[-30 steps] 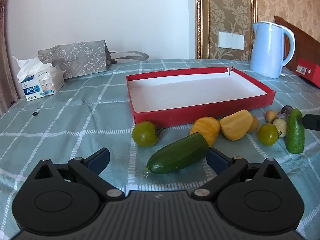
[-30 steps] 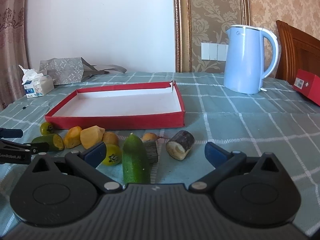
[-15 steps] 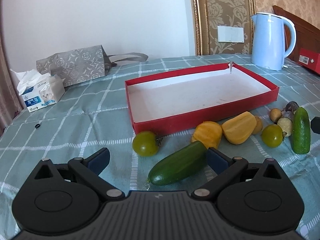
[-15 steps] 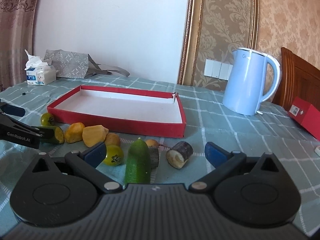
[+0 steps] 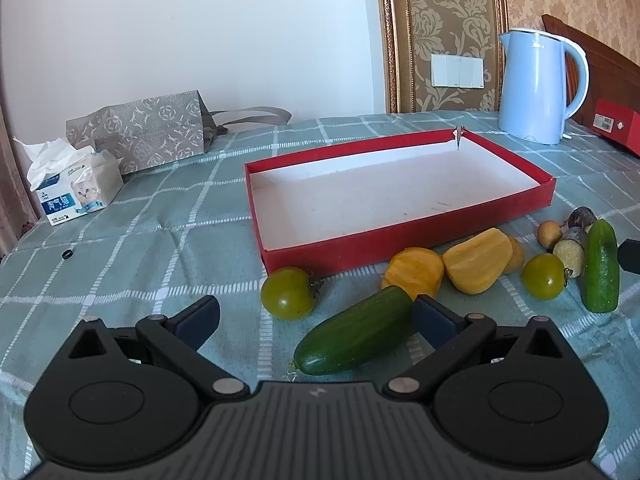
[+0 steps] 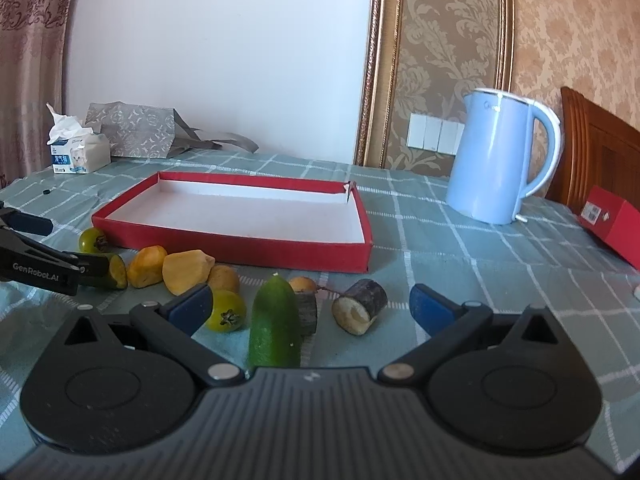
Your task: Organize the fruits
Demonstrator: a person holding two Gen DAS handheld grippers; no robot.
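An empty red tray [image 5: 404, 236] [image 6: 240, 244] with a white floor lies on the checked cloth. Along its near side lie a green tomato [image 5: 288, 293], a cucumber [image 5: 356, 338], two yellow fruit pieces [image 5: 476, 266], another green tomato [image 5: 544, 276], a second cucumber [image 5: 600, 266] and cut cane pieces [image 6: 362, 306]. My left gripper [image 5: 316, 318] is open around the first cucumber, which lies between its fingers. My right gripper [image 6: 310, 306] is open over the second cucumber [image 6: 276, 322], with a tomato [image 6: 226, 311] by its left finger. The left gripper [image 6: 48, 266] shows at that view's left edge.
A blue kettle [image 5: 538, 84] [image 6: 500, 160] stands at the back right beside a red box [image 6: 612, 220]. A tissue pack [image 5: 74, 188] and a grey patterned bag [image 5: 140, 134] sit at the back left. A wooden chair back [image 6: 600, 152] rises behind the table.
Both wrist views have tilted upward and drawn slightly back, so more wall shows. The fruits and tray have not moved. Both grippers stay open.
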